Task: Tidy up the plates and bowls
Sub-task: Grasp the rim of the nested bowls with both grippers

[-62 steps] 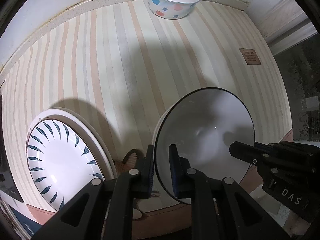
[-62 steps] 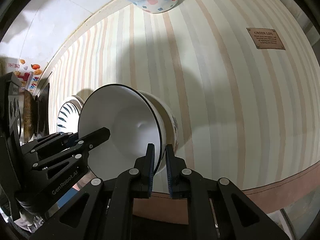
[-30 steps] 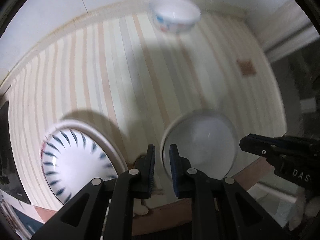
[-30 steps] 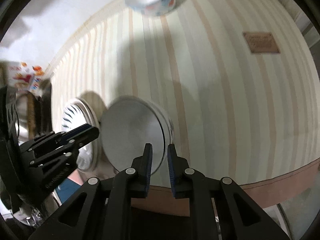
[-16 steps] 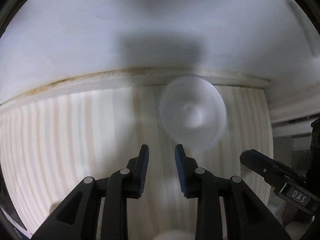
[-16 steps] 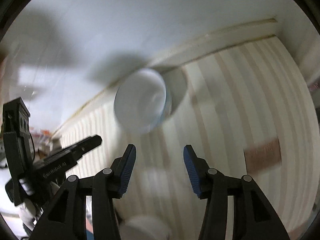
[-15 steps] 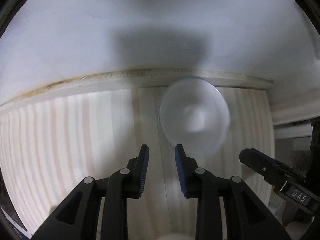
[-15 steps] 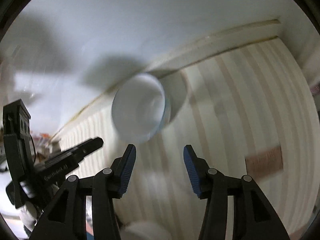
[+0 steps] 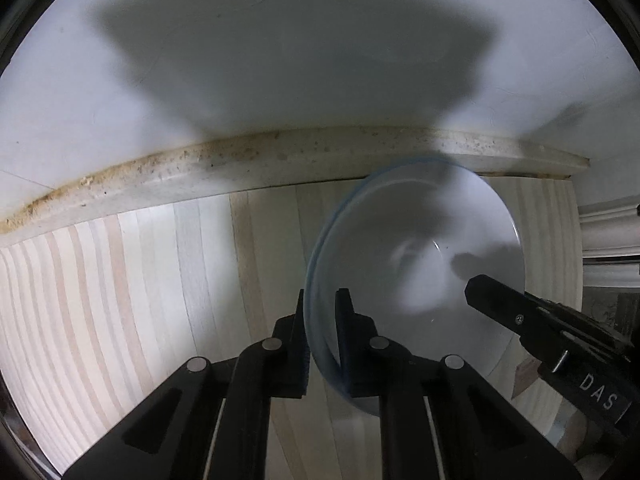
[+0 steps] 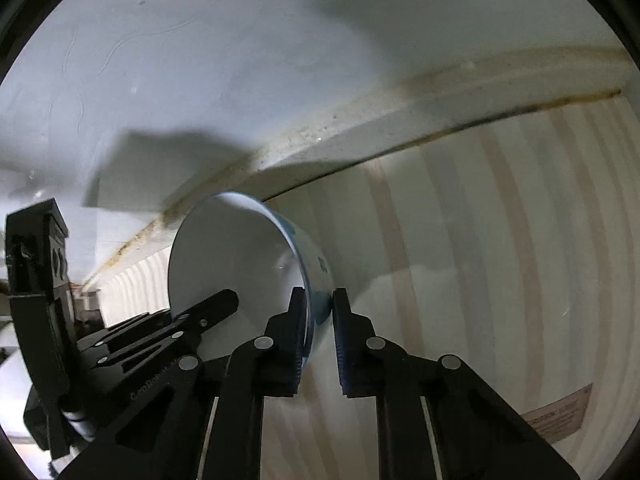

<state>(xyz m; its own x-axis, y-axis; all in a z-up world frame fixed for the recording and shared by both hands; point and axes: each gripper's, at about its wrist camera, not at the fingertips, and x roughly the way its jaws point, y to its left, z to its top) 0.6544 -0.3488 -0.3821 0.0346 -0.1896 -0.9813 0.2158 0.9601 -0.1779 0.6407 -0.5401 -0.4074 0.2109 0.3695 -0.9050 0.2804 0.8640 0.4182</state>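
A white bowl (image 9: pixel 420 256) with blue dots on its outside stands on the striped tablecloth, close to the back wall. My left gripper (image 9: pixel 321 300) has the bowl's left rim between its pads, and its jaws are closing onto it. In the right wrist view the same bowl (image 10: pixel 232 256) shows its dotted outer wall. My right gripper (image 10: pixel 319 300) straddles the right rim, one pad inside and one outside, its jaws closing too. Each view catches the other gripper: the right gripper (image 9: pixel 492 300) over the bowl's right side, the left gripper (image 10: pixel 216 304) at its left.
The white wall (image 9: pixel 280 60) rises just behind the bowl, above a speckled ledge (image 9: pixel 240 160). The striped cloth (image 10: pixel 500 280) spreads to the right and toward me. A brown label (image 10: pixel 556 420) is sewn on it near the right corner.
Both grippers left the stacked bowls at the table's front and travelled to the dotted bowl at the back. Their jaws stood apart half a second ago and now clamp its rim.
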